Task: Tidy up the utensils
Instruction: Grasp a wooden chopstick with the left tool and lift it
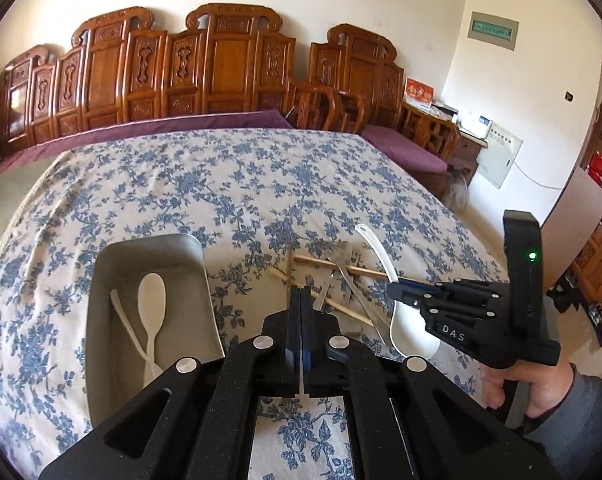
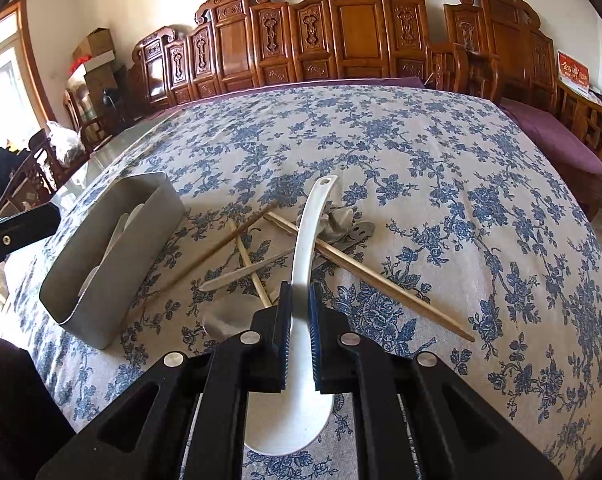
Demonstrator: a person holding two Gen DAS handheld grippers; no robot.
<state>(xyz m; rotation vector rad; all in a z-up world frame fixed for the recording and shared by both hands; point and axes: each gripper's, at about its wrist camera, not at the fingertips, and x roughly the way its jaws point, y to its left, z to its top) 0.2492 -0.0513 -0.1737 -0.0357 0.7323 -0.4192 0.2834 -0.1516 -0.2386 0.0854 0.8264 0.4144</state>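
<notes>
Left gripper [image 1: 301, 296]: fingers were pressed fully together, nothing held, hanging above the desk [image 1: 181, 184] between bin and pile.
Right gripper [image 2: 299, 300]: fingers were nearly closed, clamped on the neck of the white ladle [image 2: 307, 240]; bowl lay under the fingers at 6 o'clock, handle pointed to 12.
Grey bin [image 2: 113, 248]: was seen at 9 o'clock of the pile; white rice paddle [image 1: 152, 300] and a thin white utensil [image 1: 127, 328] were already inside.
Pile: chopsticks [image 2: 381, 280] and metal spoons [image 2: 241, 270] were crossed under the ladle, touching.
Handling: ladle was judged light, stiff, glossy, likely slippery and chippable; neck grip was judged sound.
Risk: chopsticks could be dragged along when the ladle is lifted.
</notes>
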